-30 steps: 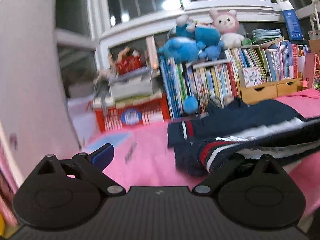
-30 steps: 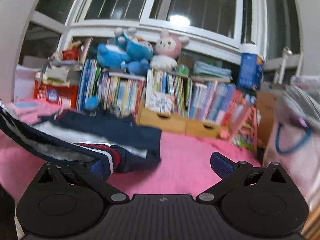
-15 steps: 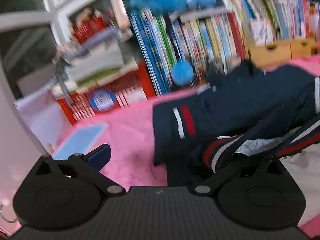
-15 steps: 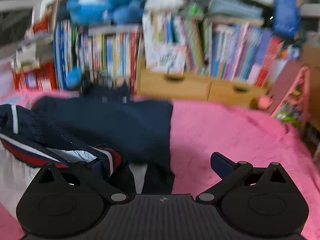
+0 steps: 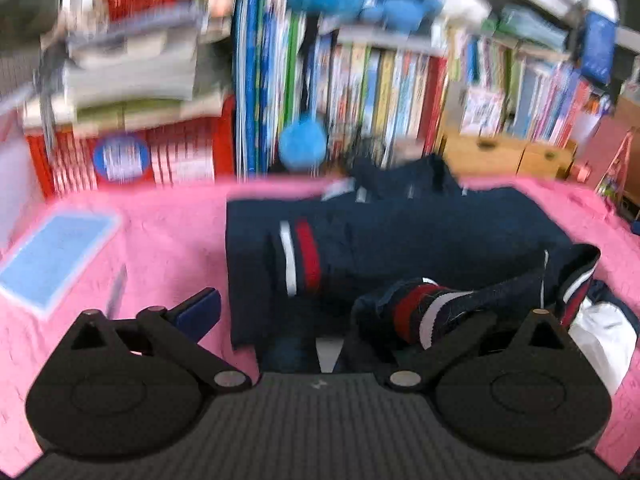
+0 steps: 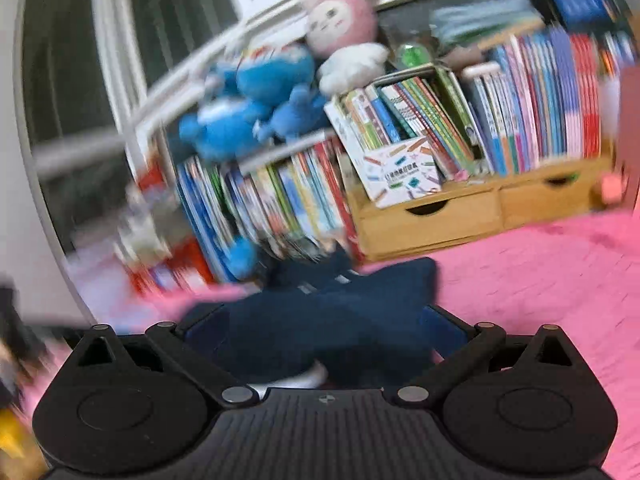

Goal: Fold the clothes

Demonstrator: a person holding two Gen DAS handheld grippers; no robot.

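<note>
The left tongs (image 5: 320, 312) stand spread wide at the bottom of the frame, their right finger buried under the striped hem of the navy knit garment with red and white bands (image 5: 384, 240); whether they grip it I cannot tell. The right tongs (image 6: 324, 328) stand released, both blue pads (image 6: 440, 326) apart with navy cloth between them. The garment lies mid-frame on the pink fleece-covered table (image 5: 168, 232). Rows of colourful upright books (image 6: 520, 112) fill the upper frame, blue plush toys (image 6: 248, 108) above them.

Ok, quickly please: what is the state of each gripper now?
Left gripper: jaws wide open; the striped cuff lies over its right finger.
Right gripper: jaws open, navy garment between them, ungripped.
</note>
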